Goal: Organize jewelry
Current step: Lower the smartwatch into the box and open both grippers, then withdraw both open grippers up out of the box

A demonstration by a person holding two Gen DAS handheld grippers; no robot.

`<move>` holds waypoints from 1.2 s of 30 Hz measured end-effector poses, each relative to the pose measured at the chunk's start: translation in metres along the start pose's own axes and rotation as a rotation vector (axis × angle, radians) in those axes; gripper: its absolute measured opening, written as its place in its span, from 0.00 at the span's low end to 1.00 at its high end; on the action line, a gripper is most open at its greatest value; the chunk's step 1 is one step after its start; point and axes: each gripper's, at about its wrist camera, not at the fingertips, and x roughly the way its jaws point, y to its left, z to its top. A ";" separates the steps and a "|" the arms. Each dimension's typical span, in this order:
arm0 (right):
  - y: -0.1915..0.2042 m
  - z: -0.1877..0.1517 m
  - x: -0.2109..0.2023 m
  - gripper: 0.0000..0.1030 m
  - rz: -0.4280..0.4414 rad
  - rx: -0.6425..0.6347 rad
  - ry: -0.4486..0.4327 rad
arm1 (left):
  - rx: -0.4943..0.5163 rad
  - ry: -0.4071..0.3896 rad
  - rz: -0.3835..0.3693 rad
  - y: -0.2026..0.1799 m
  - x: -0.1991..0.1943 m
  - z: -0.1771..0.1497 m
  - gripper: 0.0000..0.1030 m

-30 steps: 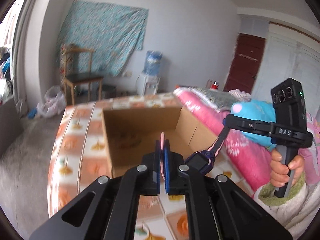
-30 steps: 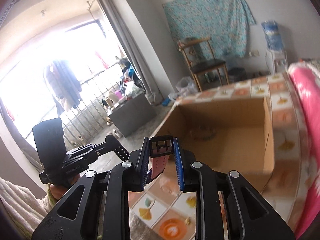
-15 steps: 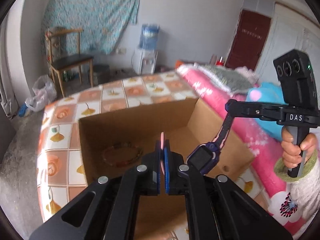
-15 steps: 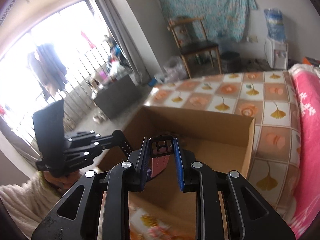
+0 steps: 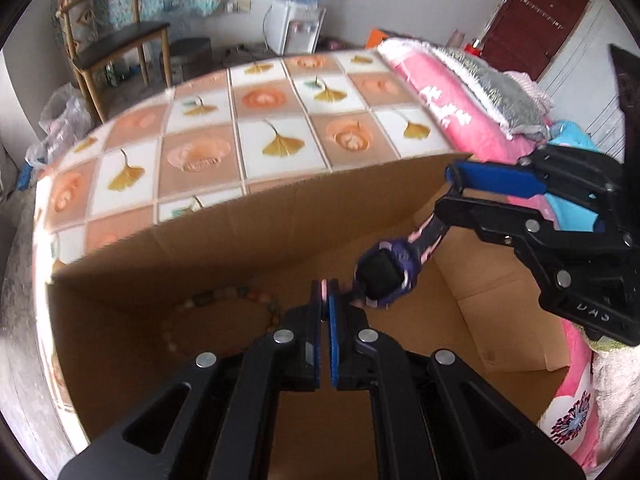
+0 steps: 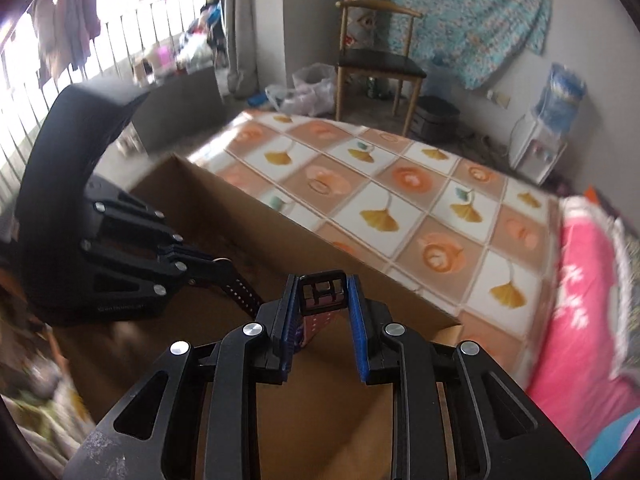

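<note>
Left gripper [image 5: 325,292] is pinched nearly shut on the thin pink end of the watch [image 5: 385,276] strap; right gripper [image 6: 323,300] is partly closed across the buckle end, pads on the strap's edges. The watch hangs slung between the two, over the open cardboard box [image 5: 248,236], face down-ish toward the box floor. Risks, as I read it: if one side lets go first, the watch swings on the other strap end and could smack the box wall or flip out over the rim; the left hold is on a very thin edge of strap, so it may slip early. Pulling the grippers apart would load the strap and buckle. A beaded bracelet [image 5: 224,300] already lies on the box floor just ahead of the left fingers; dropping the watch on it could tangle the two or scuff the screen. The tall far box wall leaves little room to tilt the grippers. Outside: box sits on a tiled-pattern cloth [image 5: 276,128], pink blanket [image 5: 448,116] to the right, chair [image 6: 376,60] and water dispenser [image 6: 548,136] further back, none in the way.
</note>
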 end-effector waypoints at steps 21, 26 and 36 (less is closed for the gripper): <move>-0.032 -0.034 -0.092 0.38 -0.035 0.174 -0.133 | -0.040 -0.056 0.028 0.010 -0.051 -0.025 0.42; -0.017 -0.053 -0.134 0.48 -0.006 0.232 -0.210 | -0.038 -0.156 0.011 0.004 -0.101 -0.050 0.55; 0.018 -0.051 -0.149 0.45 0.079 0.251 -0.183 | -0.086 -0.404 0.010 -0.001 -0.184 -0.161 0.78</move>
